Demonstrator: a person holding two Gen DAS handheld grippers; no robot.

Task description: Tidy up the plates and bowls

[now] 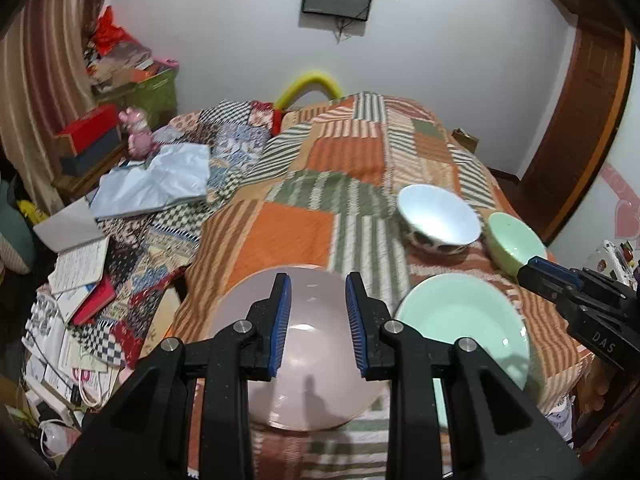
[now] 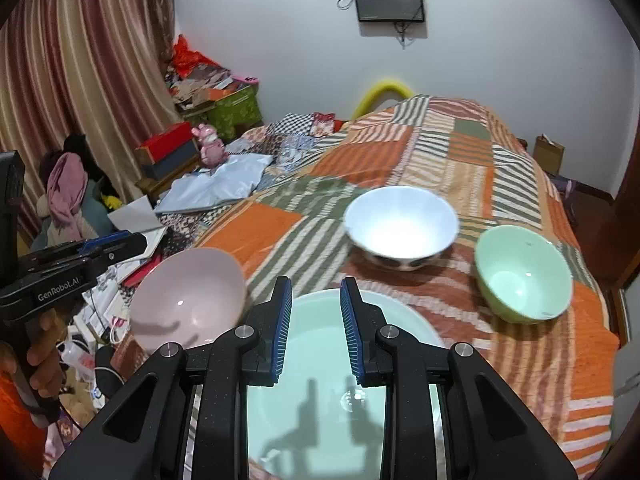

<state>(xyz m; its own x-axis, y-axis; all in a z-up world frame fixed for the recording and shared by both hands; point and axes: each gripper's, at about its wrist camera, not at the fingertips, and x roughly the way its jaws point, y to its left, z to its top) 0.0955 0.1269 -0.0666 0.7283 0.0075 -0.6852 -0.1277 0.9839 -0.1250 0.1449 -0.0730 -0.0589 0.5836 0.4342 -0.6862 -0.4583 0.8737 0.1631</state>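
Note:
A pale pink bowl (image 1: 304, 340) lies at the near left of the patchwork cloth (image 1: 288, 232), right under my left gripper (image 1: 316, 280), whose jaws are narrow and hold nothing. A mint green plate (image 2: 320, 360) lies below my right gripper (image 2: 314, 284), also narrow and empty. Behind them stand a white bowl (image 2: 400, 220) with dark spots outside and a small green bowl (image 2: 524, 276). In the left wrist view the green plate (image 1: 460, 316), the white bowl (image 1: 438, 216), the green bowl (image 1: 514, 240) and the right gripper (image 1: 534, 270) show at right. The pink bowl (image 2: 188, 300) and the left gripper (image 2: 140, 240) appear in the right wrist view.
Books, papers and a silver bag (image 1: 156, 180) litter the lower surface at left, with a pink toy figure (image 1: 138, 136) and a red box (image 1: 90, 126). Curtains hang far left, and a wooden door (image 1: 580, 128) stands at right. A hand (image 2: 44, 352) grips the left tool.

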